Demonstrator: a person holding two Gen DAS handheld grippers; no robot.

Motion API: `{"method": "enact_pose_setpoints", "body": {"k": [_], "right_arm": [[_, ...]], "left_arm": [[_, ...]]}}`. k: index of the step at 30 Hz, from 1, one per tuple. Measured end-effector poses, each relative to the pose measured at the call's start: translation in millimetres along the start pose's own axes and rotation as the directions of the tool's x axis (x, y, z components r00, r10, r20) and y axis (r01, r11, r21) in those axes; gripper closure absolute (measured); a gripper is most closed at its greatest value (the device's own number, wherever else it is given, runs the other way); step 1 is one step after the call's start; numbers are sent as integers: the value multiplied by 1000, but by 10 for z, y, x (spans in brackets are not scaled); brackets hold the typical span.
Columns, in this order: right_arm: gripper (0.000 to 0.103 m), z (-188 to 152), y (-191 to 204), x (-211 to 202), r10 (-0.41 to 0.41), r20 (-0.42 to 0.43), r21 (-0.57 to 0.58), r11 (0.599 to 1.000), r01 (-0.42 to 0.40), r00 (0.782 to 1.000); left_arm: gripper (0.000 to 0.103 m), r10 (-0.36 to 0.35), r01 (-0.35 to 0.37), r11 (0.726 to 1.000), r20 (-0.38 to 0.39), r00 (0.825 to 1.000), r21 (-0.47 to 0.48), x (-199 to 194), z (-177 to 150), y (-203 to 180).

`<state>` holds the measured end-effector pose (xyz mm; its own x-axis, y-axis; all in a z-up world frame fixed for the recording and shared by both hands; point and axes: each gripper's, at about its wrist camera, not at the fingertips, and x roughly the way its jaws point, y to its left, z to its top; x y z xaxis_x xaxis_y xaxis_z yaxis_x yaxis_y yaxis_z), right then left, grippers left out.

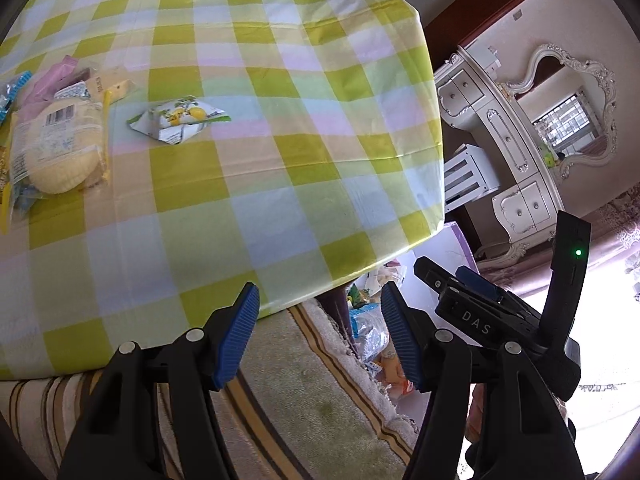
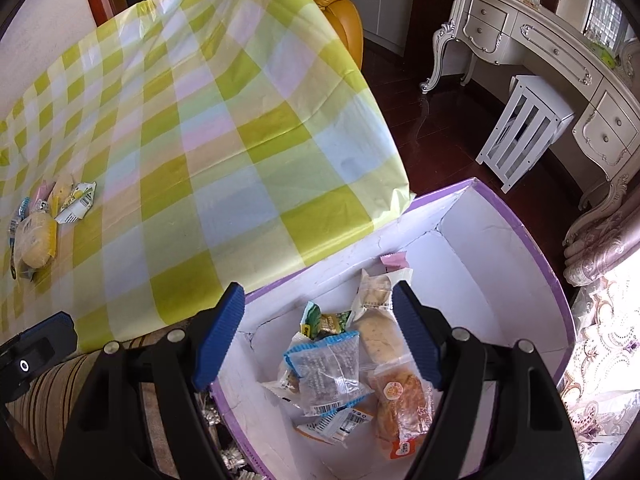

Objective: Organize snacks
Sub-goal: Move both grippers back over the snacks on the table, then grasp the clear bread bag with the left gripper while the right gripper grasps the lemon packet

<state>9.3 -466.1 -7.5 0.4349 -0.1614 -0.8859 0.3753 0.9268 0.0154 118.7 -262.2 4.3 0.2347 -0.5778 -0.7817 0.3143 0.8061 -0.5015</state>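
Both tongs released and empty: left gripper (image 1: 320, 336) poised over the near table edge, right gripper (image 2: 318, 336) hanging above the purple-rimmed box (image 2: 536, 248) on the floor, right of the table, nothing between either pair of blue pads. Already lying in the box, a loose heap of wrapped snacks (image 2: 340, 368): clear packs with blue crimped ends, a round bun, an orange-labelled pastry. Still waiting at the far left of the checked tablecloth (image 1: 280, 180), a small cluster: a lemon-print sachet (image 1: 180, 120) lying alone, just right of a large round cake in clear film (image 1: 56, 148), with pink and blue-edged wrappers behind. Probably all light, crinkly and slippery in their film, the contents soft and easily crushed. Best taken by the flat sealed seam or a corner of the wrapper, gently pinched, rather than across the puffed middle; the big cake likely needing a wider bite at its yellow-edged seal.
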Motion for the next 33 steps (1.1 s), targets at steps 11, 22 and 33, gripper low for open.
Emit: {"method": "enact_pose_setpoints", "body": {"k": [11,22,33], "right_arm": [[27,51,563,-50,109,-4,-80,991,-109,994],[27,63,1174,-30,165,-27,-196,966,-167,986],[27,145,1606,8,200,-26,-250,947,-200,980]], "left_arm": [[42,63,-48,982,75,995,-185,-396,-43,772],[42,118,-70,935,121,986,-346,-638,-28,1422],[42,109,-28,915,181,977,-403,-764,33,1712]]}}
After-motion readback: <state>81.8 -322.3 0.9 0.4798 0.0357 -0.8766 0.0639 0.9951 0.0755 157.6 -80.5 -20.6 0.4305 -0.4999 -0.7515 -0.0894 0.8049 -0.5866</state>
